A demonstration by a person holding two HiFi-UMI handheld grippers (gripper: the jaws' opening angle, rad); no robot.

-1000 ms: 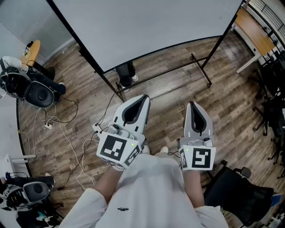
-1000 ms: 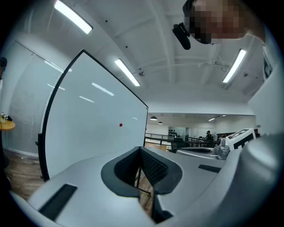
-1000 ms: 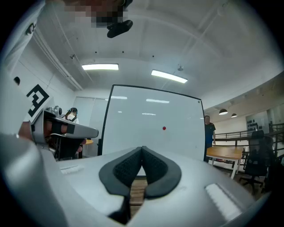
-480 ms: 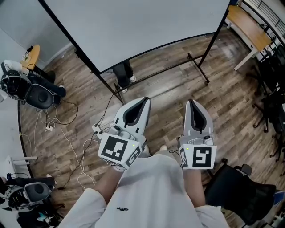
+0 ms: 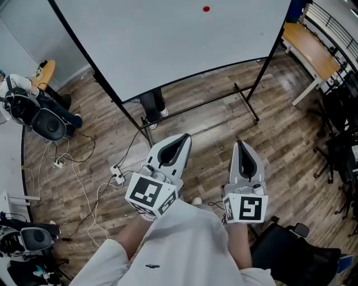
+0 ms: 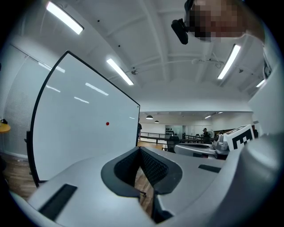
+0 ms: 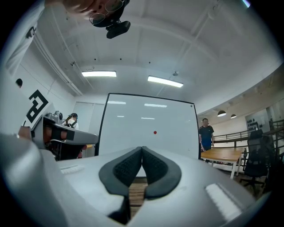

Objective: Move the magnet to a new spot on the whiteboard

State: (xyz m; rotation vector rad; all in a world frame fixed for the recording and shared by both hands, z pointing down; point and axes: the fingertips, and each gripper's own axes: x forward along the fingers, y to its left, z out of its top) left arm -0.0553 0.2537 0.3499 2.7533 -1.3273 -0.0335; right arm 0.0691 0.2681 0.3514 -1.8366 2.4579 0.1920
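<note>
A small red magnet [image 5: 206, 8] sticks on the big whiteboard [image 5: 156, 39], high up near the top of the head view. It also shows as a red dot, the magnet [image 6: 107, 123] in the left gripper view and the magnet [image 7: 155, 132] in the right gripper view. My left gripper [image 5: 182, 138] and right gripper [image 5: 241, 144] are held low in front of the person, well short of the board, pointing toward it. Both have their jaws pressed together with nothing between them.
The whiteboard stands on a black frame with feet [image 5: 246, 98] on a wood floor. Cables and a power strip [image 5: 116, 173] lie at the left. A wooden table [image 5: 310, 47] and black chairs [image 5: 341, 134] stand at the right. A person [image 7: 206, 135] stands beside the board.
The head view has tilted up and closer to the board, so the red magnet has come into sight. Both grippers stay shut and have shifted slightly lower in the view.
</note>
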